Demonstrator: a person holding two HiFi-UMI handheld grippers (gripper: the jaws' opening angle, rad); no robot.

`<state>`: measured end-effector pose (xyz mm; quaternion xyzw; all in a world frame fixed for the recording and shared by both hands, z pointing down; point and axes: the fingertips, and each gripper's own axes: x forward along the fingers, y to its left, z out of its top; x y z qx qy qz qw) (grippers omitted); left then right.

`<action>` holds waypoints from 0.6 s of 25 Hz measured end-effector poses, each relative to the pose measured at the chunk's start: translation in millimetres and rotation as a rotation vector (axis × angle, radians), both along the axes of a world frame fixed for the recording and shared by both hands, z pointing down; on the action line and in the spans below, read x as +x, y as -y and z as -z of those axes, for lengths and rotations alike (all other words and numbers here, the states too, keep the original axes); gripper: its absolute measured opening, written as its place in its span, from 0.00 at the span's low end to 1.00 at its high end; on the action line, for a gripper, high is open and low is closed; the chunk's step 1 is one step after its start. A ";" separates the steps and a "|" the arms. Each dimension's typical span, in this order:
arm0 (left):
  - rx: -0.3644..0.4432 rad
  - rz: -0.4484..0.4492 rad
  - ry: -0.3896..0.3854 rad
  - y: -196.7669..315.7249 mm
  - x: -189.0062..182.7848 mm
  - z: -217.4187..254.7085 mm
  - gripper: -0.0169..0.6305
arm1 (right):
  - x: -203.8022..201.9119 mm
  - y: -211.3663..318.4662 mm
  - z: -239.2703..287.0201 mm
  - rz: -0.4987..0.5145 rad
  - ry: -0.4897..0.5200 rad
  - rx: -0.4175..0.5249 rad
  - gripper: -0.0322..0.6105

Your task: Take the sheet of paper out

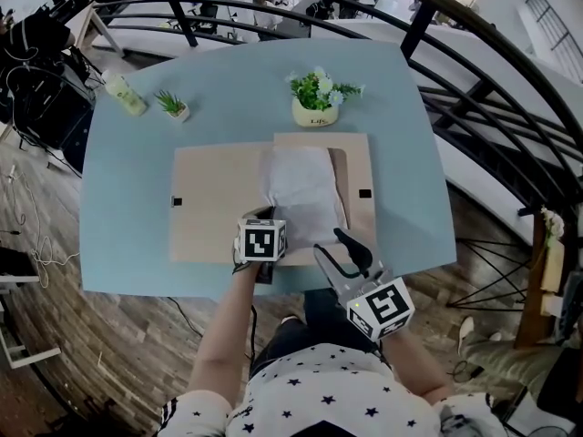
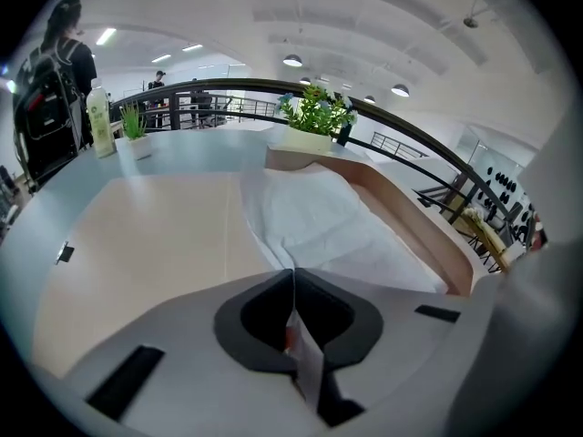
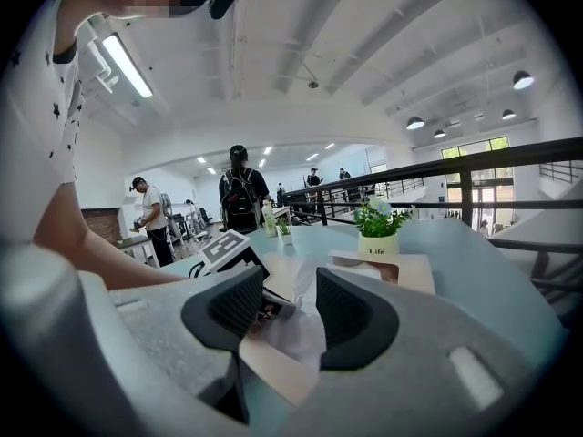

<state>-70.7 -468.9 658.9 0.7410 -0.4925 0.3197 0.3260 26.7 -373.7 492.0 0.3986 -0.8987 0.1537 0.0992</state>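
Left claw pinched shut on the paper sheet's near edge; right claw wide, holding nothing.

You have bright, even light from round white ceiling lamps and a long strip light; shadows on the pale blue table are faint. Both gripper views bow and go black at the rim. The crumpled white sheet of paper looks washed out.
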 end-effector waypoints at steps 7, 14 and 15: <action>0.047 -0.006 -0.020 -10.2 -2.0 11.4 0.03 | 5.6 -13.8 8.2 -0.020 -0.008 0.014 0.31; 0.121 0.020 -0.071 -19.2 -17.9 47.6 0.03 | -2.0 -33.7 21.8 -0.021 -0.007 0.037 0.31; 0.132 0.024 -0.076 -22.0 -21.0 53.6 0.03 | -4.5 -38.3 24.2 -0.018 -0.006 0.041 0.31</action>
